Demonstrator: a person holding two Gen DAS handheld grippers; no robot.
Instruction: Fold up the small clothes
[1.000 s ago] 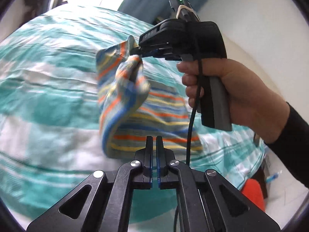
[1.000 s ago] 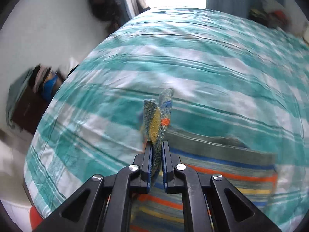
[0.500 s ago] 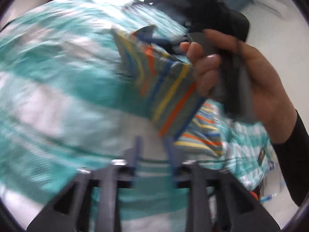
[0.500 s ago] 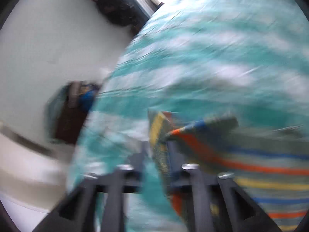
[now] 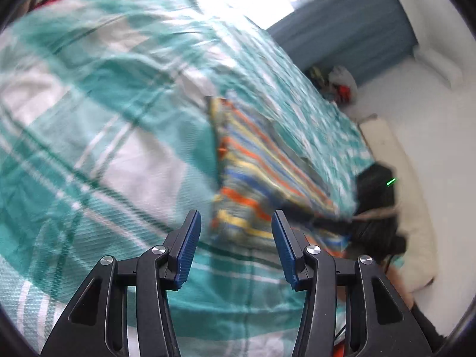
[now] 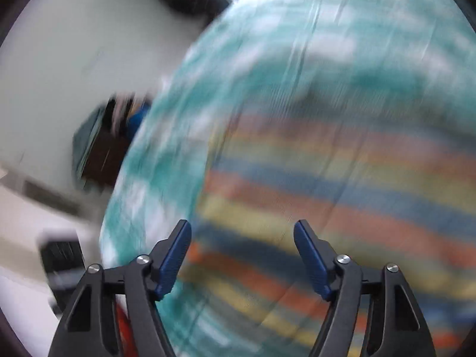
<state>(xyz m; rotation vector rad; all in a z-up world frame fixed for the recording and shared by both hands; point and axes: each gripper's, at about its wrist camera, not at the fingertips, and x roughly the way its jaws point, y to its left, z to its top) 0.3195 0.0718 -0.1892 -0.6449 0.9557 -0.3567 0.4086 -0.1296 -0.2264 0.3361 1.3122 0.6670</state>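
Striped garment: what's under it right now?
The striped garment lies on the teal checked bedspread, which shows all around it. Anything beneath the cloth itself is covered.

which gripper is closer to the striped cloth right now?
Right, probably. The right gripper hangs open just over the striped cloth, which fills its view; the left gripper, also open, sits farther back.

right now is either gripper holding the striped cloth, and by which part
Neither. The left gripper and right gripper are both open and empty; the striped cloth lies loose on the bed cover.
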